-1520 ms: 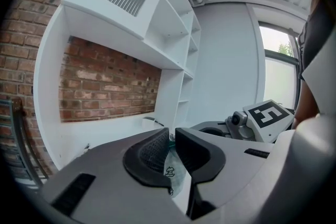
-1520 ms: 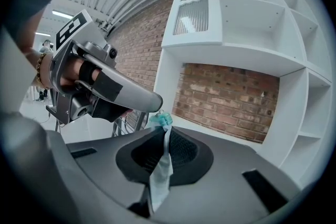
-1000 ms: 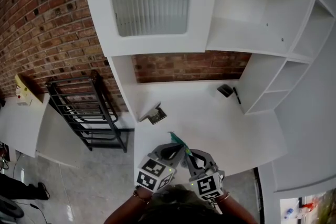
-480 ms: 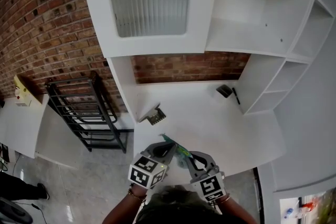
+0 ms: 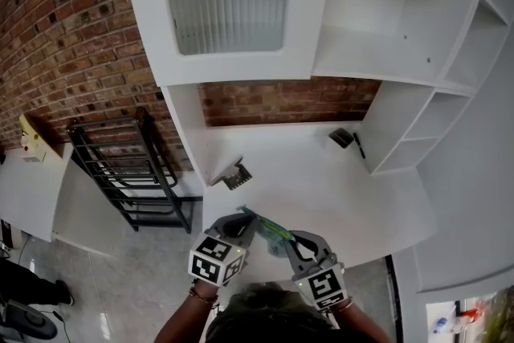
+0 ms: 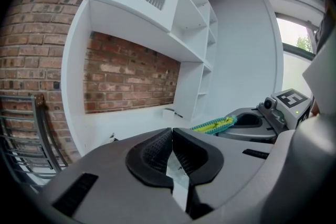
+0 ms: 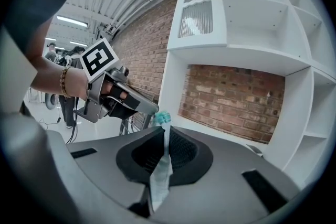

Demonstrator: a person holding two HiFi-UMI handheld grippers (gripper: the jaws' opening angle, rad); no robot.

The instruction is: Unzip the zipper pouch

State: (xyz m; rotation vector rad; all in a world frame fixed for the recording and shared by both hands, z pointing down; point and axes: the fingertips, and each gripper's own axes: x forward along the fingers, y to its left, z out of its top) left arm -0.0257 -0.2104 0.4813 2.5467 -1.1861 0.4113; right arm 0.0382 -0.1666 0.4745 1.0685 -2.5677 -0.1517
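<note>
My left gripper (image 5: 243,216) and right gripper (image 5: 285,239) clamp the zipper pouch (image 5: 269,227); head view alone shows it above the table's (image 5: 321,181) near edge.

Left gripper (image 5: 242,218) and right gripper (image 5: 287,242) clamped shut, close together

The clear zipper pouch (image 5: 271,230) with teal-and-yellow zipper hangs pinched at both ends over the desk (image 5: 345,193) edge.

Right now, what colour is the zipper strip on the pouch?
Teal and yellow-green. The pale plastic pouch's zipper strip shows best in the left gripper view.
</note>
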